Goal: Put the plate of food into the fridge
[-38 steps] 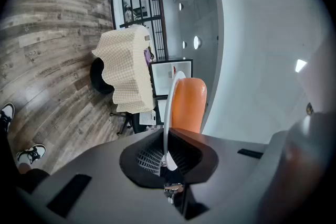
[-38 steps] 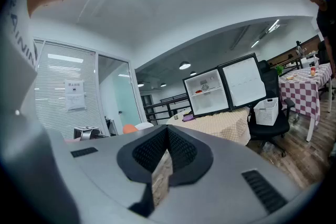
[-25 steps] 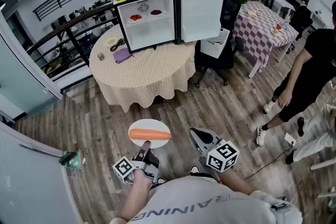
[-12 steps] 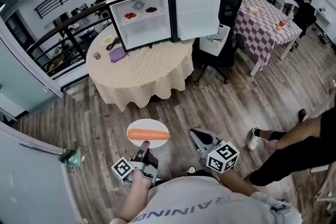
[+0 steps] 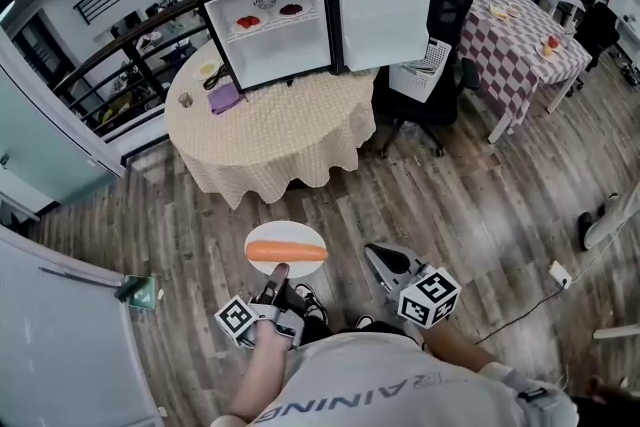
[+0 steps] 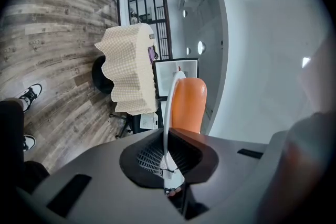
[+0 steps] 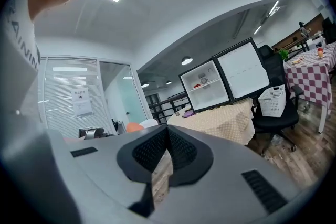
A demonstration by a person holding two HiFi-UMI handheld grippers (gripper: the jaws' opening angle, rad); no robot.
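The left gripper [image 5: 279,273] is seen low in the head view, its jaws clamped on the near rim of a white plate [image 5: 290,233], which is held out level above the wooden floor [image 5: 200,235]. An orange carrot [image 5: 287,252] is laid lengthwise across the plate. In the left gripper view the plate [image 6: 169,107] is shown edge-on, pinched between the 2 pads, with the carrot [image 6: 188,105] on its far side. Just to the right, the right gripper [image 5: 378,258] is held beside the plate without touching it, and its jaws are seen pressed together with nothing between them (the right gripper view makes this plain). Well beyond both grippers a round table [image 5: 270,130] with a pale checked cloth is found, a purple cloth [image 5: 226,98] lying near its left edge. On the table a small fridge [image 5: 285,55] is set, its door [image 5: 385,15] swung open to the right, and 2 dishes of red food [image 5: 248,22] are kept on its upper shelf. Further right a black chair [image 5: 425,110] is placed, then a purple-checked table [image 5: 520,50].
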